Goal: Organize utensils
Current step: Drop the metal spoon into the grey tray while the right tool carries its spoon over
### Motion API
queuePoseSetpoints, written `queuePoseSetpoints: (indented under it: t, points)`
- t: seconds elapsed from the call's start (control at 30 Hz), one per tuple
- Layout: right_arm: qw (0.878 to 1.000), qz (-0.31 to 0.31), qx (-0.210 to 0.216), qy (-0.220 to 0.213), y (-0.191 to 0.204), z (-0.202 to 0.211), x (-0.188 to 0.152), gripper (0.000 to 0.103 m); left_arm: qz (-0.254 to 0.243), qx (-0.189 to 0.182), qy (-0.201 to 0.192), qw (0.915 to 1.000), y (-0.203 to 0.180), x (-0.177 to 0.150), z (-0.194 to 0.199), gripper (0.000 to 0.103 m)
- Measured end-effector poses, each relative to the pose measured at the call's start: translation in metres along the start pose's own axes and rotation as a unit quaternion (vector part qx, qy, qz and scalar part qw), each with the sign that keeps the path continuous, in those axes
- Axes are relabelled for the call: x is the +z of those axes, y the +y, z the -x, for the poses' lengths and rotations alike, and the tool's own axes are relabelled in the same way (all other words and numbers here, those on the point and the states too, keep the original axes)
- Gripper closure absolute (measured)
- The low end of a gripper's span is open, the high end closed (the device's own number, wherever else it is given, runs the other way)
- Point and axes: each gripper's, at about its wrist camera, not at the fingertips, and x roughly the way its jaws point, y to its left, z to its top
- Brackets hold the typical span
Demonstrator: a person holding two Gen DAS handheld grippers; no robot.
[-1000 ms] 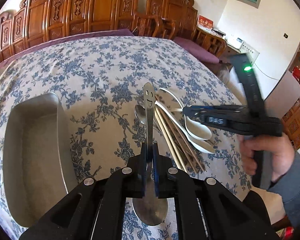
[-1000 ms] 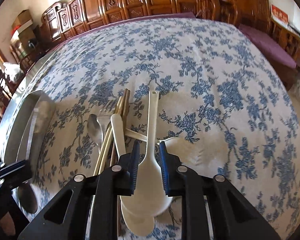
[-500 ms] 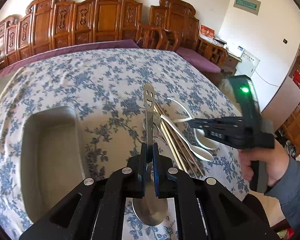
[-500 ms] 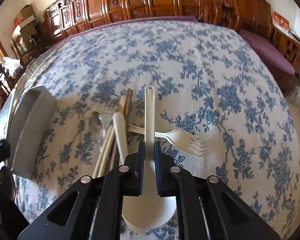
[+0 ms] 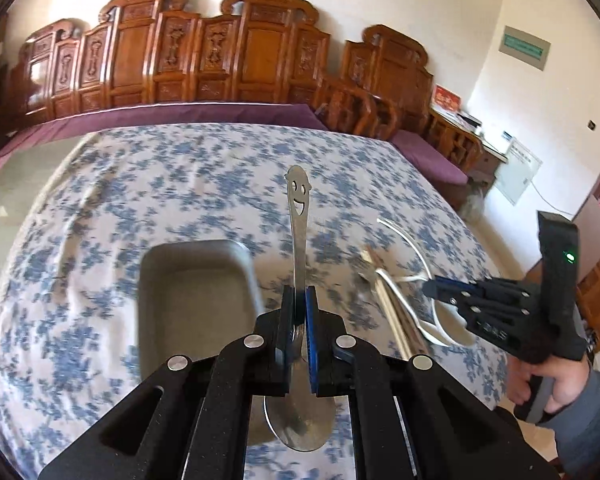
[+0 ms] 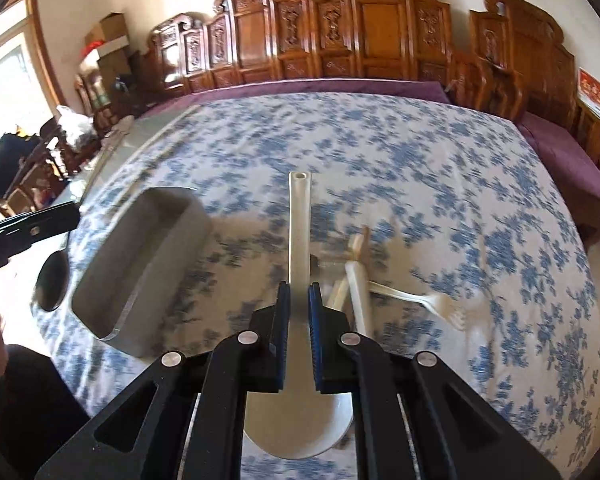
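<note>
Two hand-held grippers are each clamping a spoon above the worktop [image 5: 148, 184], which is wearing a blue-flowered cloth. The left hand-held gripper [image 5: 299, 304] is squeezing the neck of a metal spoon [image 5: 298, 216], its smiley-faced handle pointing forward and its bowl hanging back under the fingers. The right hand-held gripper [image 6: 299, 304], whose jaws have just been closing, is pinching a white plastic spoon [image 6: 299, 216] by the handle, bowl toward the camera. Both spoons are riding clear of the cloth. A grey tray [image 5: 168, 280] is sitting toward the worktop's left edge. The remaining utensils [image 6: 358, 276], among them chopsticks, a white spoon and a white plastic fork [image 6: 436, 300], are lying in a heap near the near edge, to the right of the tray.
</note>
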Motion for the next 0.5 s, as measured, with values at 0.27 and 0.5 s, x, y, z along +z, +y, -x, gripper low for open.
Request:
queuePoseSetpoints:
  t: [0.27,0.5]
  points:
    - [0.999,0.026,0.036,-0.006,0.048,0.0,0.006,0.092,0.013,0.034,0.009,0.9993,0.032,-0.001,-0.008,0.098]
    - [0.997,0.046,0.054,-0.005,0.08,-0.003,0.007,0.092,0.028,0.053,0.054,0.9967,0.058,-0.022,-0.041,0.098]
